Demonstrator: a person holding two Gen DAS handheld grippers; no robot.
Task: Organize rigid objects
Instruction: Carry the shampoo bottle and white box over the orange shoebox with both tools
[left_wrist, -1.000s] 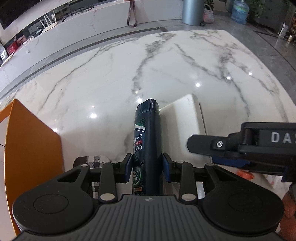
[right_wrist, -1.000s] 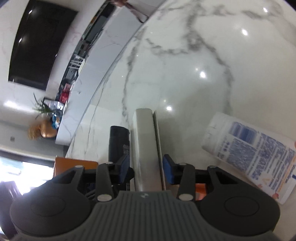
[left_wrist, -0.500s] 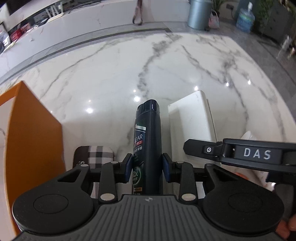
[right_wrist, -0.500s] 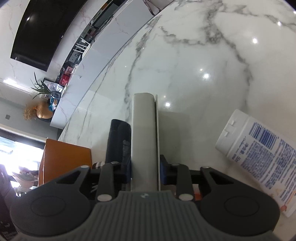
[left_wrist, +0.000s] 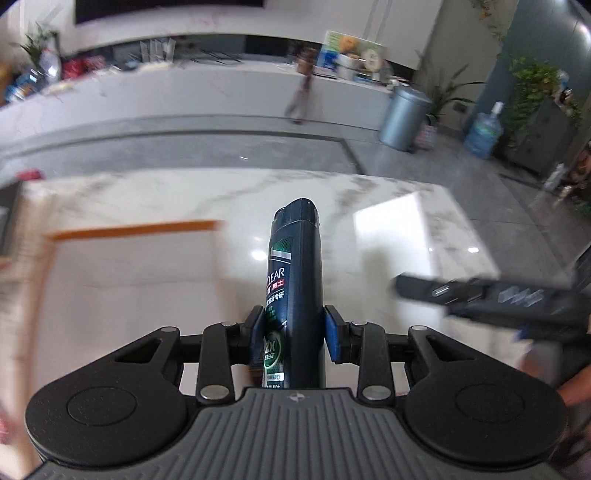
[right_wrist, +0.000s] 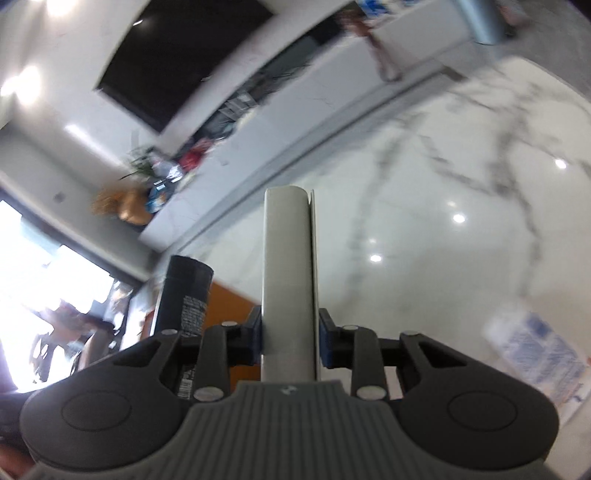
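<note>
Orange box (left_wrist: 136, 229) left of bottle (left_wrist: 295, 280); white bottle (right_wrist: 535, 354) lying on marble

Motion blur smears the orange box (left_wrist: 136, 230) and white bottle (right_wrist: 535, 354).

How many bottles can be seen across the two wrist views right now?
2. A dark shampoo bottle is clamped in the left gripper; a white labelled bottle, blurred, lies on the marble surface at lower right of the right wrist view. Others may be hidden.
</note>
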